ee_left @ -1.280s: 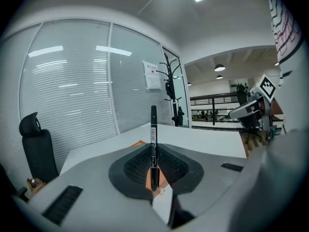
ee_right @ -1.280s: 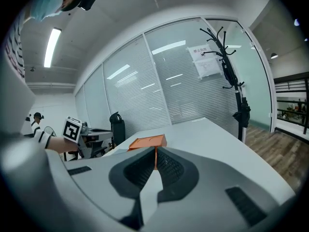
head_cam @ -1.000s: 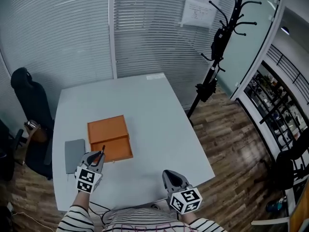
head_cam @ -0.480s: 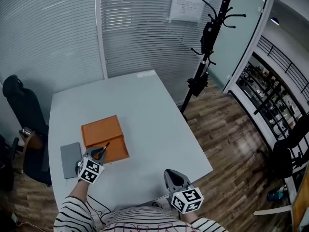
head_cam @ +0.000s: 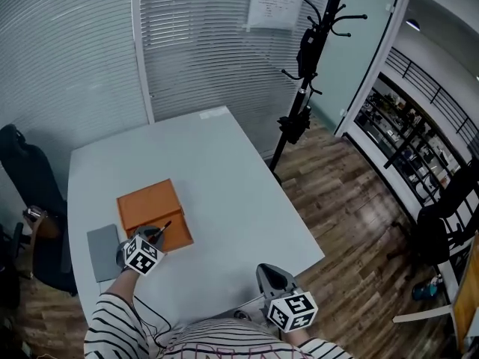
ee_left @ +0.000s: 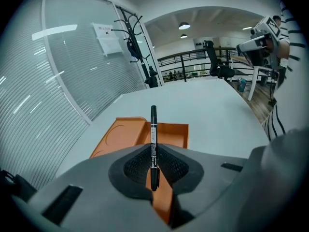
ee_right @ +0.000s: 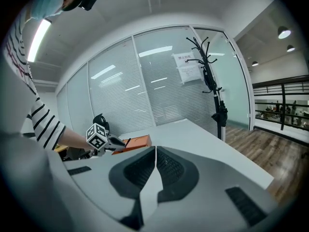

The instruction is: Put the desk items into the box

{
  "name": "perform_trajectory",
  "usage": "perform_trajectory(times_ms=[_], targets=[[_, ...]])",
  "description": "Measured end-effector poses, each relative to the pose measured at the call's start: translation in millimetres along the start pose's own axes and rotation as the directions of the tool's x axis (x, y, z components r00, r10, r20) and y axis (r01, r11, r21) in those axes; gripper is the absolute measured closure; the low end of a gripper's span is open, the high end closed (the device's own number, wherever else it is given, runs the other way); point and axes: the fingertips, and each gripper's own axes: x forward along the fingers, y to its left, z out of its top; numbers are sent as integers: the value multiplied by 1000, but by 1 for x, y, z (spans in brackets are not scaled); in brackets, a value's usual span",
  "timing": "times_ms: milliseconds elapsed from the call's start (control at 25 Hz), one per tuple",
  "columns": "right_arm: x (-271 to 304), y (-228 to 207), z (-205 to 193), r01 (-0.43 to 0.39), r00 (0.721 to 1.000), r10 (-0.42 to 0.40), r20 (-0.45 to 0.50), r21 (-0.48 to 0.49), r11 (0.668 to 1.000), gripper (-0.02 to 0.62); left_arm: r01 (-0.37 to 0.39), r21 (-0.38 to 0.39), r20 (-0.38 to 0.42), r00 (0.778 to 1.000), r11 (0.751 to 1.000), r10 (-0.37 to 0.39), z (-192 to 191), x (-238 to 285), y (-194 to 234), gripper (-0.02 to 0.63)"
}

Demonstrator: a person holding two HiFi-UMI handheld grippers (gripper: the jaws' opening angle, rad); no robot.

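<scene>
Left gripper (head_cam: pixel 155 235) grasps a slim black pen (ee_left: pixel 153 139) over the flat orange box (head_cam: pixel 150 208) beside a grey pad (head_cam: pixel 103 251); right gripper (ee_right: pixel 155 151) clenched empty.

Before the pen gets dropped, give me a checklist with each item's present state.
1. Pen clamped between the left gripper's jaws: ok.
2. Pen tip over the orange box, by the head view: ok.
3. Box lid open: ok.
4. Gap between pen and box floor: cannot tell.
5. Right gripper shut, empty, away from the box: ok.
6. All desk items packed: not ok, the gray pad lies on the table beside the box.
</scene>
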Motion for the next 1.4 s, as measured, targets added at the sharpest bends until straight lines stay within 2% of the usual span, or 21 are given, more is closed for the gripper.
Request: perform_trajectory(times_ms=[320,800,1040,1200,1400], targets=[[-14,-5,-6,42,999,-42,0,18,999,568,37,7,-81,996,999,-36,-4,27,2,551],[-20,-5,-14,92,996,-92,-9,39,995,568,104,-8,-209,972,995,-103,-16,64,4,551],[-22,-7,-17,110,994,-109,-15,45,993,568,130,-76,-276,950,989,-146,-27,78,-2,551],[-22,-8,-18,125,992,-124,-12,50,991,568,132,-65,-325,934,989,-146,-37,86,-2,551],[-23,-12,-18,135,991,-135,-13,69,988,568,148,-78,-349,922,986,-165,-41,94,-7,551]])
